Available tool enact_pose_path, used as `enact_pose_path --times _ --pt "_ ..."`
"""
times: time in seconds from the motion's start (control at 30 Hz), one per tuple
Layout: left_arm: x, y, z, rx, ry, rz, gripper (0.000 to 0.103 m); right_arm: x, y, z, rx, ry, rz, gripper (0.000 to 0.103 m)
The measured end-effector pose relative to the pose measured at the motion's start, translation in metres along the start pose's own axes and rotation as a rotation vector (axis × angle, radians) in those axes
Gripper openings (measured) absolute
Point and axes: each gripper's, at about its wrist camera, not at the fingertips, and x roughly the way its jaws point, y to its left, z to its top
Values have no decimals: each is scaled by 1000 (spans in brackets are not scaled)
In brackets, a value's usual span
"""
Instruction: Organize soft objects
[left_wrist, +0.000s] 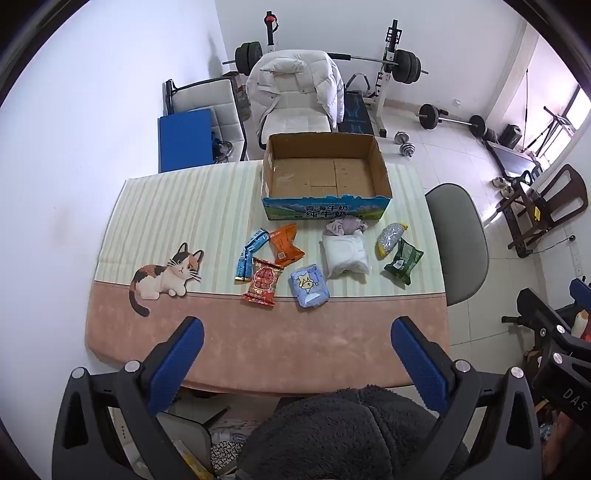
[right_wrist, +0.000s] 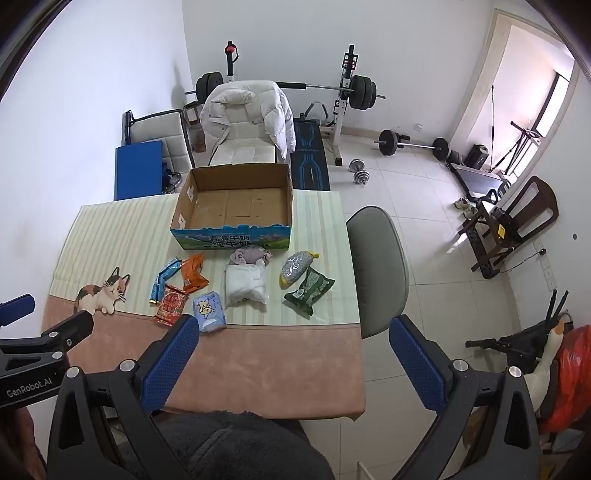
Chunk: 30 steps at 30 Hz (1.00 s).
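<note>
Nearest the camera, your dark fleece-covered lap filled the bottom of both views, and just above it each tool hung over the near, pink edge of the desk. Your left tool had its blue pads spread wide with nothing between them; your right tool was spread the same way and also empty.

The soft things lay ahead of both tools, in a loose row across the striped middle of the desk, all outside the box. From left to right you had a blue packet, an orange packet, a red packet, a pale blue tissue pack, a white bag with a crumpled cloth behind it, a silver and yellow bag and a green packet.

The empty cardboard box stood just beyond them, its open top facing up.

The relation that mattered: the tissue pack and red packet lay closest to you, straight ahead of the left tool. The green packet lay farther right, on your right tool's side, its long axis running diagonally away from you. By my judgement, each hand would do best to take its own side.
</note>
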Motion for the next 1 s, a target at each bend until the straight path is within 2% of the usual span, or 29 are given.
enact_pose_path --times 1.0 --pt "-7 -12 3 11 -14 -11 103 -1 -10 -4 5 3 6 103"
